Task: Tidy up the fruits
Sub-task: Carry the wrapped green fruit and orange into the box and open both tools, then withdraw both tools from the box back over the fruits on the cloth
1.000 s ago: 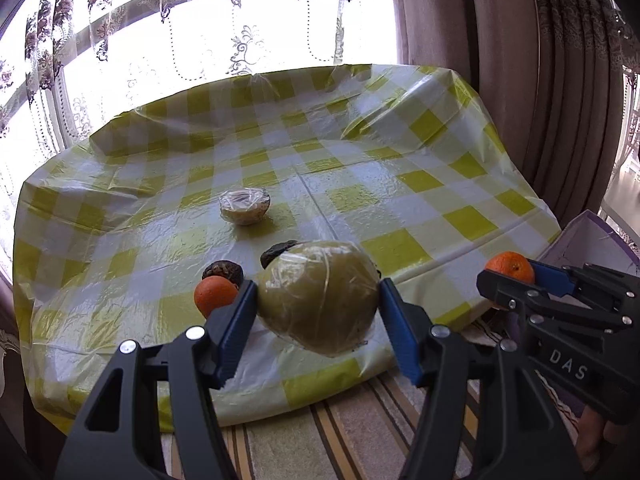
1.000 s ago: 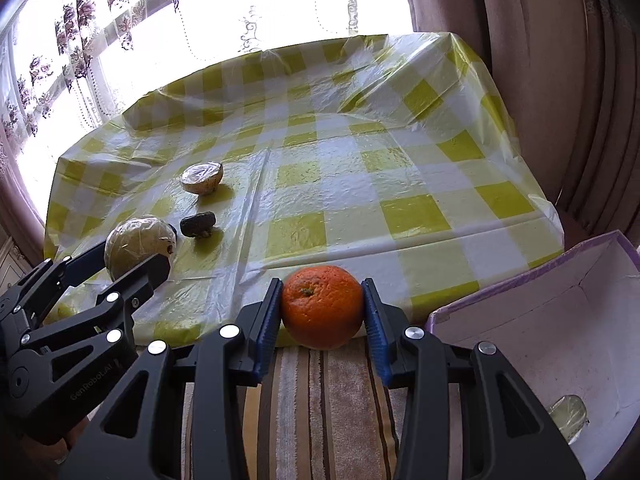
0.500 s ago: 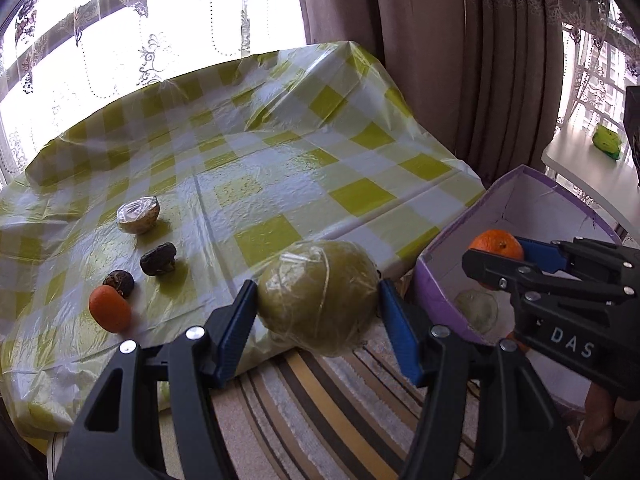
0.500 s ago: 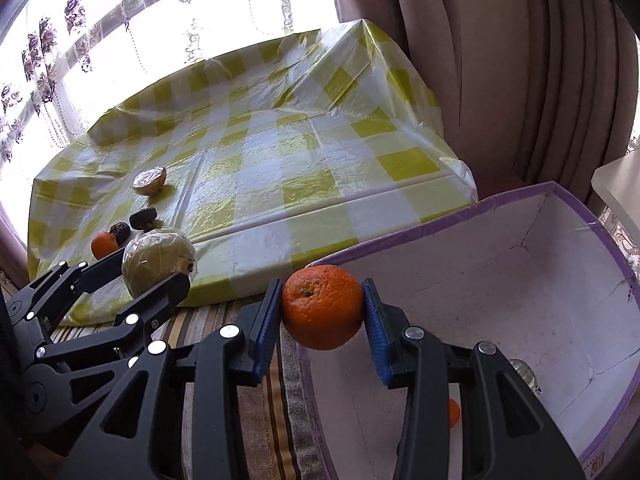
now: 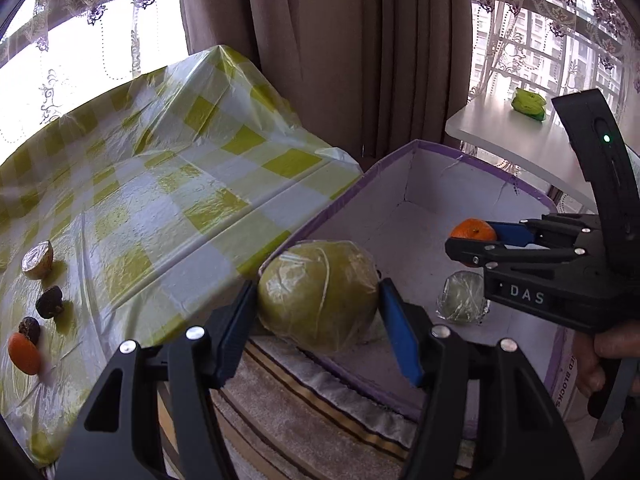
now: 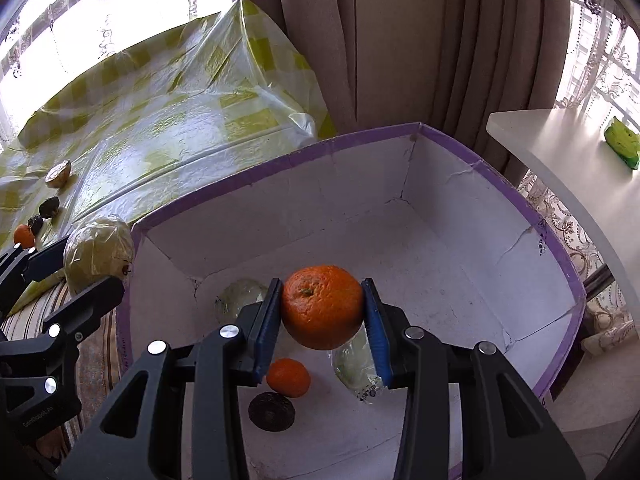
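Left wrist view first. The left gripper (image 5: 318,306) sits low in the middle of the frame, and its jaws hold a big green fruit wrapped in clear film (image 5: 318,294). The fruit hangs right over the near edge of the purple-edged box (image 5: 404,196), not yet fully above the white floor inside. At the right of the frame the right gripper (image 5: 474,240) grips an orange (image 5: 472,230) above the box. One wrapped pale fruit (image 5: 462,298) already lies in the box. At the far left, on the surface with the yellow check cloth (image 5: 160,200), four things wait: a wrapped half fruit (image 5: 38,260), two dark fruits (image 5: 49,302) and a small orange one (image 5: 24,354).

Right wrist view next. The right gripper's jaws are narrow and squeeze the orange (image 6: 322,306) from both sides. It hangs over the middle of the box (image 6: 460,248). Below it lie a smaller orange fruit (image 6: 288,377), a dark round fruit (image 6: 272,412) and two wrapped pale ones; one (image 6: 356,368) is partly hidden behind the blue pad. At the left edge the big green fruit (image 6: 98,254) is just outside the box wall.

I think this step is carrying two fruits to the box. Next, the orange needs to go lower and find a bare spot before the jaws let go, so it does not bump the fruits under it. The green fruit needs to come further over the wall first.
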The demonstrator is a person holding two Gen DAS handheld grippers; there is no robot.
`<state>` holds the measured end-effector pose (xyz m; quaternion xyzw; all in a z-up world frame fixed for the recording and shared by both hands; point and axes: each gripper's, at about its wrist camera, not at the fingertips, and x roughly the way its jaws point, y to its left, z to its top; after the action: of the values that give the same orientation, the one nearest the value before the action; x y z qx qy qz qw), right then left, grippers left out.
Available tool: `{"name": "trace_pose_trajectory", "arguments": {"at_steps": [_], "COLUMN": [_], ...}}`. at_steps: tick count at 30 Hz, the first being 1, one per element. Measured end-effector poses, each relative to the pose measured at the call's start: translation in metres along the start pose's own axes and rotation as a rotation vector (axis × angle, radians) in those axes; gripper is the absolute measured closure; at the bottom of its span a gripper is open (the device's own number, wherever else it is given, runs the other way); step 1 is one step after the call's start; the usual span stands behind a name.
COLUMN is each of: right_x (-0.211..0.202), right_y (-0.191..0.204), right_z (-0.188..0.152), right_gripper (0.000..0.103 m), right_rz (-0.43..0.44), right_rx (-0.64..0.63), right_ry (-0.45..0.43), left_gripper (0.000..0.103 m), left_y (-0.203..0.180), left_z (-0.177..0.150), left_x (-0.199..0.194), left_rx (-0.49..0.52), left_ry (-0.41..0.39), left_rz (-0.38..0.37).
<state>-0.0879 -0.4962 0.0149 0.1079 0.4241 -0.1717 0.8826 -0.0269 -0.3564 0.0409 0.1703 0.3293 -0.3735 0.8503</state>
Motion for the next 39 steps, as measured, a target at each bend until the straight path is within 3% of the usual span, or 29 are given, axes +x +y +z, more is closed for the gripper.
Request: {"name": "trace_pose_trajectory", "arguments": {"at_steps": [9,17,24,35,37,39], "right_x": [0.027,0.048,0.067,0.074,0.074,0.074], "right_y": [-0.018,-0.006,0.004,0.003,0.003,0.001], "right_z": [-0.019,-0.024,-0.027,-0.027,-0.026,-0.024], "right_gripper": [0.063,0.063,0.062,0.061,0.057,0.049], "right_rz": [-0.063,-0.130,-0.223,-0.245,-0.242,-0.237], "right_rx": [-0.048,-0.152,-0.244,-0.261,-0.259,-0.256], "right_ry": [0.116,0.187,0.247,0.277,0.276,0.268], "left_gripper": [0.041,0.041,0.041,0.038,0.027,0.023], "left_y": [-0.047,-0.056,-0.075,-0.078,-0.079,-0.081], "left_z": [0.002,-0.008,-0.020,-0.027,-0.028,-0.027], "left_x": [0.041,0.075,0.091,0.092,0.092,0.091], "left_rx": [0.144,0.182,0.322,0.351,0.352,0.351], "left_ry": [0.099,0.226,0.265,0.274,0.273,0.268], "left_rz": [-0.126,-0.143,0.002,0.007,0.001,-0.006]}}
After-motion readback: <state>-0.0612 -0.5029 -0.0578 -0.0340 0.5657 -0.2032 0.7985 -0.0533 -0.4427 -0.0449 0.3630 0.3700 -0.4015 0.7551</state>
